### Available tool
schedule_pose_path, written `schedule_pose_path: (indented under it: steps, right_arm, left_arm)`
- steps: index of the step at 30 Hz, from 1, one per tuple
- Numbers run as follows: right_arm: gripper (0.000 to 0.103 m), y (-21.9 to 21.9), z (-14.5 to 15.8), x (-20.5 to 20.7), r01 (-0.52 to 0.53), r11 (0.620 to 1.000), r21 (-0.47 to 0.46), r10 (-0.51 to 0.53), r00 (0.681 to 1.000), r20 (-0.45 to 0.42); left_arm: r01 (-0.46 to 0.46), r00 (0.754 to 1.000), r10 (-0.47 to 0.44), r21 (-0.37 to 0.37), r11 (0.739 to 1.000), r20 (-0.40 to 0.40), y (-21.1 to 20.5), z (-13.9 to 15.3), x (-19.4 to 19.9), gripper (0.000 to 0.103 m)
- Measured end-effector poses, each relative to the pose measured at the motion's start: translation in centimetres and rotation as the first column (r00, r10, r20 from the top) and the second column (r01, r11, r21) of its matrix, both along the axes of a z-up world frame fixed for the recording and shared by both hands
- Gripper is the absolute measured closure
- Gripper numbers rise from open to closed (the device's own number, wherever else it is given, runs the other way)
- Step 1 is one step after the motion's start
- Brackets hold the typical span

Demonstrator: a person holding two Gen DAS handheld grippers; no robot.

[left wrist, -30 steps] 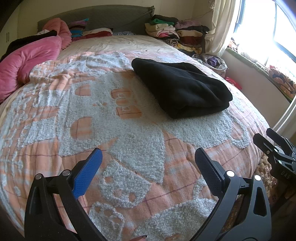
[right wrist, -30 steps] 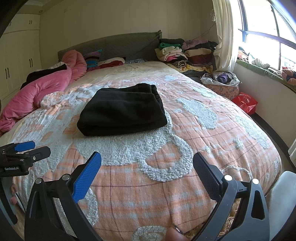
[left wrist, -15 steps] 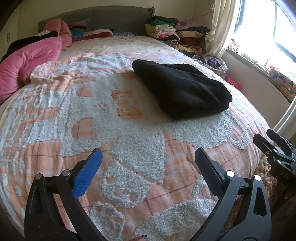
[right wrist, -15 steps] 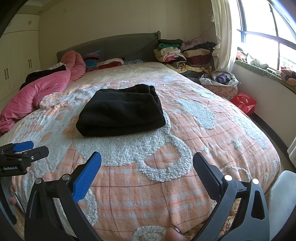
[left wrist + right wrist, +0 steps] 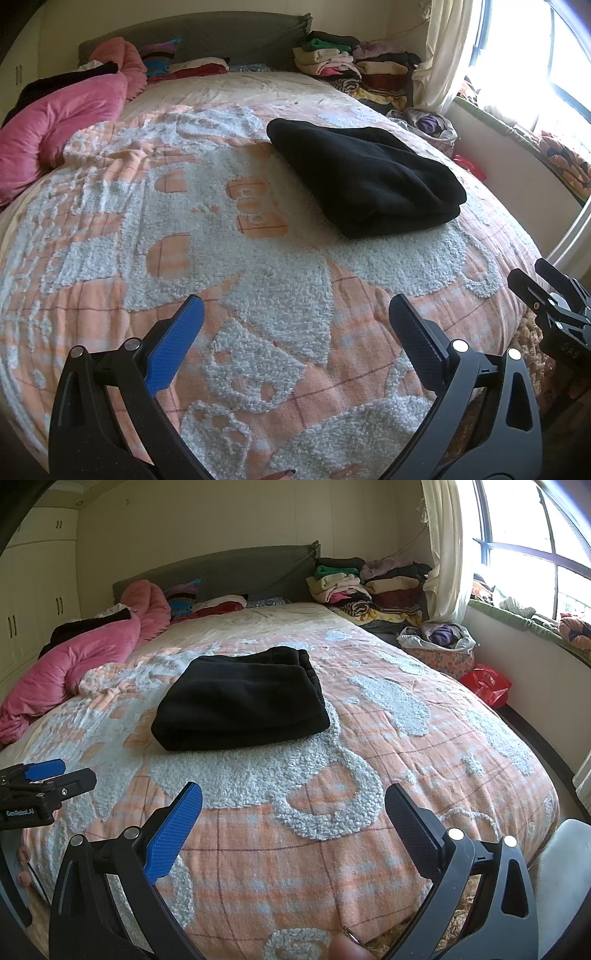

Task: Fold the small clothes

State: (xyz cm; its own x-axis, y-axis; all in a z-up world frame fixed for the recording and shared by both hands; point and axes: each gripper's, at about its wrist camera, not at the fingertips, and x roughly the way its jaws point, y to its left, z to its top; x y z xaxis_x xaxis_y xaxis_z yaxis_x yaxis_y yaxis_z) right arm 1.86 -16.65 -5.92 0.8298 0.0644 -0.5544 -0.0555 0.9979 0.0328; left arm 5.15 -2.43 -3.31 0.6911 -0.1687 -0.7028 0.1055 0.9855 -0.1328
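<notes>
Well, the black garment lay folded in a thick bundle on the orange-and-white bedspread, near the middle of the bed. Both tools hung back over the near edge, well apart from it: the left gripper stood spread wide and empty, the right gripper likewise gaped, gripping nothing.
</notes>
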Motion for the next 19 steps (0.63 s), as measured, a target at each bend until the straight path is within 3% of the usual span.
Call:
schedule_pose_path:
  steps: [4, 8, 10, 12, 13, 15, 16, 17, 19]
  right_arm:
    - [0.004, -0.8, -0.2, 0.0, 0.018, 0.999, 0.03, -0.018, 1.0, -0.019]
    - [0.004, -4.8, -0.2, -0.1, 0.137, 0.983, 0.123, -0.13, 0.99, -0.06]
    - [0.004, -8.3, 0.3, -0.6, 0.237, 0.958, 0.162, -0.228, 0.971, -0.068]
    - [0.004, -13.5, 0.6, -1.7, 0.372, 0.909, 0.19, -0.367, 0.928, -0.064]
    - [0.004, -16.2, 0.7, -2.3, 0.45, 0.872, 0.191, -0.445, 0.893, -0.074]
    - [0.004, -23.3, 0.1, -4.2, 0.625, 0.755, 0.2, -0.616, 0.78, -0.112]
    - [0.004, -27.6, -0.7, -5.3, 0.722, 0.672, 0.167, -0.706, 0.692, -0.152]
    - [0.004, -30.2, -1.4, -5.9, 0.781, 0.611, 0.13, -0.76, 0.624, -0.182]
    - [0.004, -36.8, -3.2, -8.2, 0.886, 0.459, 0.059, -0.861, 0.46, -0.214]
  left_arm:
    - [-0.007, 1.0, 0.007, -0.002, 1.0, -0.013, 0.0, -0.1, 0.2, 0.009]
    - [-0.037, 0.999, 0.037, -0.018, 0.999, -0.009, 1.5, 0.3, 0.4, 0.009]
    - [-0.084, 0.996, 0.084, -0.018, 0.996, -0.015, 3.7, 0.9, 1.3, 0.009]
    - [-0.193, 0.981, 0.192, -0.029, 0.981, -0.031, 8.5, 2.2, 2.9, 0.009]
    - [-0.246, 0.969, 0.245, -0.037, 0.969, -0.029, 10.9, 2.8, 3.4, 0.009]
    - [-0.337, 0.941, 0.337, -0.021, 0.941, -0.019, 16.3, 3.8, 4.6, 0.009]
    - [-0.414, 0.91, 0.415, 0.026, 0.91, -0.015, 20.1, 4.2, 5.4, 0.009]
    - [-0.48, 0.876, 0.482, 0.068, 0.875, -0.007, 23.0, 4.3, 6.0, 0.009]
    - [-0.603, 0.793, 0.609, 0.132, 0.787, -0.007, 29.8, 4.1, 7.2, 0.009]
